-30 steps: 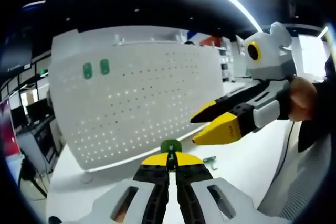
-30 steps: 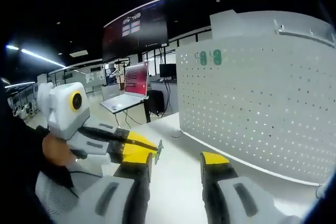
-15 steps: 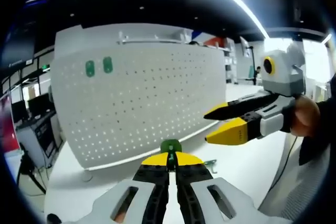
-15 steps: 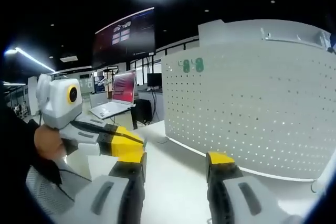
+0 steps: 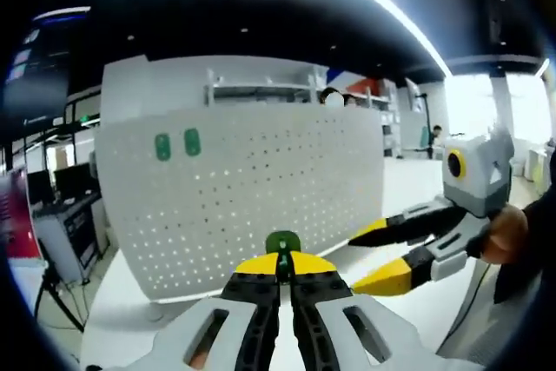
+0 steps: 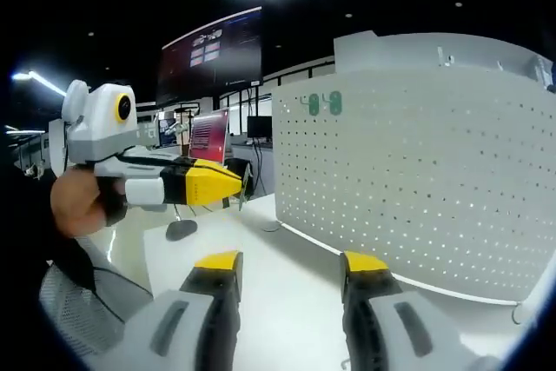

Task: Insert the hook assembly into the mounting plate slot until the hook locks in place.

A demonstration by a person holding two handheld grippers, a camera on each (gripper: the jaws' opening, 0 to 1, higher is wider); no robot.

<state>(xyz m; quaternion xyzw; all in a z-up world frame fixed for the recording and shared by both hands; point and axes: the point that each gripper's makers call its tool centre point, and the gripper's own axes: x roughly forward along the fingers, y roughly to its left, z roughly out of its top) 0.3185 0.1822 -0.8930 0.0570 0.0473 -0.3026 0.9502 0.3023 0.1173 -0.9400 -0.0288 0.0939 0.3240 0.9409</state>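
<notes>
The white perforated mounting plate [image 5: 261, 188] stands upright on the table, and I also see the mounting plate [image 6: 417, 188] in the right gripper view. Two green hooks [image 5: 177, 144] sit in its upper left area; the same green hooks [image 6: 321, 104] show in the right gripper view. My left gripper [image 5: 280, 258] is shut on a green hook assembly [image 5: 282, 243], a short way in front of the plate. My right gripper [image 6: 291, 262] is open with nothing between its fingers. The right gripper [image 5: 372, 256] comes in from the right, below the left one. The left gripper [image 6: 236, 184] is held level at the left.
A white table [image 6: 269, 258] runs under the plate. A dark mouse-like object [image 6: 181, 230] lies on it at the left. A laptop [image 6: 208, 130] and a large dark screen [image 6: 213, 58] stand behind. A hand [image 6: 78, 202] holds the left gripper.
The left gripper has risen with the hook, now standing higher in the right gripper view. The right gripper has dropped lower and further right in the left gripper view, still open.
</notes>
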